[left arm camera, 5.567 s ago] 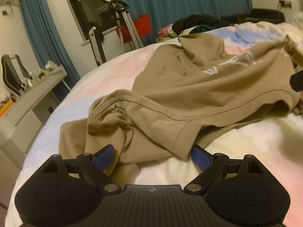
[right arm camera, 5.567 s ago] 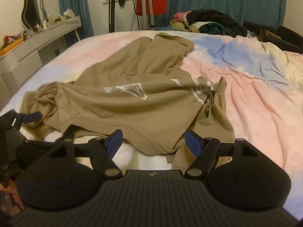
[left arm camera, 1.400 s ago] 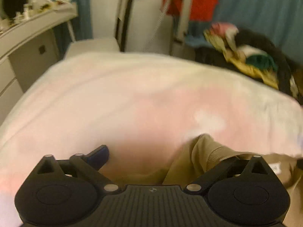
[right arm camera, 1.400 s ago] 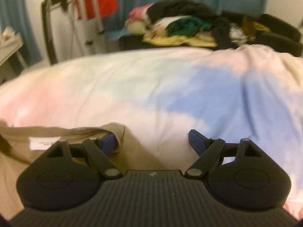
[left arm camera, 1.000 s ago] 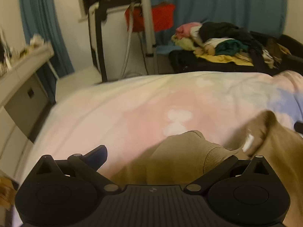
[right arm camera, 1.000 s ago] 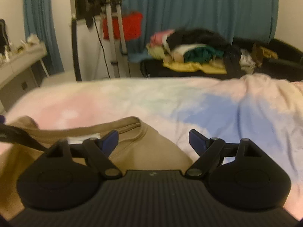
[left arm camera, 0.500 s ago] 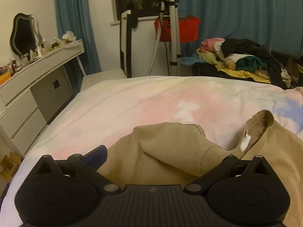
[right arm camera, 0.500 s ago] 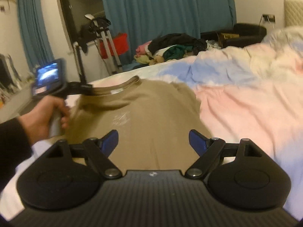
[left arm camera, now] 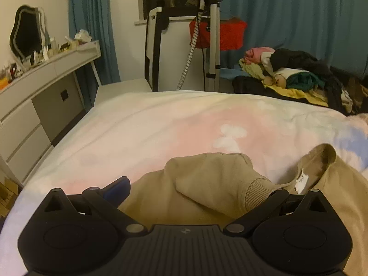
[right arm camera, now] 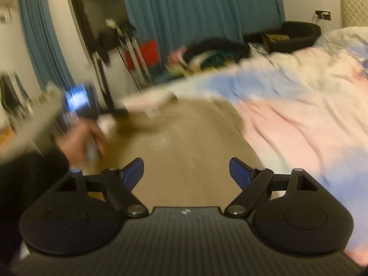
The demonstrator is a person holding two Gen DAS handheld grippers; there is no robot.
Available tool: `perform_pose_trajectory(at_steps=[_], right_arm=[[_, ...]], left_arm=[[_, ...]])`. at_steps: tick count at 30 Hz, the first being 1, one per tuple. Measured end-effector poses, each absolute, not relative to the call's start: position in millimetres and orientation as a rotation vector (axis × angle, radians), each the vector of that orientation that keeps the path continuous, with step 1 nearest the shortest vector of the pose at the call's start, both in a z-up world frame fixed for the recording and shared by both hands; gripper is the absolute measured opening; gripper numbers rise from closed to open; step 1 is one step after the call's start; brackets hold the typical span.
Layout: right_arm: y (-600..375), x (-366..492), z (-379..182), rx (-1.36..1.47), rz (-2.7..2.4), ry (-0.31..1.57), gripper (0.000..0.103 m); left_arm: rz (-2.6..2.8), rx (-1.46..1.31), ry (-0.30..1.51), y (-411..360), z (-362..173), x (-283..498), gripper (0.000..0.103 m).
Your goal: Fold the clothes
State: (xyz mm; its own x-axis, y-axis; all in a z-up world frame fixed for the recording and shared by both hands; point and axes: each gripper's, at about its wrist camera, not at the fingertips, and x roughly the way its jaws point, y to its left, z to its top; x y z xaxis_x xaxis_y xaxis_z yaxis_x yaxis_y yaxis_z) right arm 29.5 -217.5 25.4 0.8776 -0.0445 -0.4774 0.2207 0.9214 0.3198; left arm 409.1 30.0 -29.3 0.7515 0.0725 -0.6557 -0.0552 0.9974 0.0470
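A tan shirt (left arm camera: pixel 207 184) lies on the bed, its collar with a white label (left arm camera: pixel 301 180) at the right of the left wrist view. My left gripper (left arm camera: pixel 188 188) rests low over a bunched sleeve with its jaws wide apart. Its blue left pad (left arm camera: pixel 117 187) is bare, and the ribbed cuff (left arm camera: pixel 255 192) lies over the right fingertip and hides it. The right wrist view is blurred. There my right gripper (right arm camera: pixel 186 170) hangs open above the flat body of the shirt (right arm camera: pixel 184 142), nothing between its pads. A hand (right arm camera: pixel 78 142) in a dark sleeve holds the other tool at the left.
The pink, white and blue bedcover (left arm camera: pixel 161 133) stretches ahead, and its left edge drops toward a grey dresser (left arm camera: pixel 34 96). A steamer stand (left arm camera: pixel 211 46) and a pile of clothes (left arm camera: pixel 287 73) stand beyond the bed, before teal curtains.
The once crumpled shirt now lies spread out. My right gripper has pulled back from the collar and looks along the shirt's body. My left gripper has drawn back a little and rolled.
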Motion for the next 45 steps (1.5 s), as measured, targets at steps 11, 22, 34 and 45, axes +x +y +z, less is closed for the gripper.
perform_pose_trajectory(at_steps=[11,22,34,45], right_arm=[[-255,135,32,0.312,-0.138,0.374,0.083],[-289,159,-87,0.339,-0.158,0.526,0.083],[-280,147,-77,0.345,-0.008,0.508,0.083],[-282,125,-74,0.391,0.010,0.528,0.083]], left_arm=[[0.057,-0.020,0.694,21,-8,436,0.103],[0.015,0.454,0.933,-64,-45,494,0.102],[-0.224,0.272,0.741,-79,43,415,0.103],[0.093,-0.304,0.622,144,-27,323,0.085]])
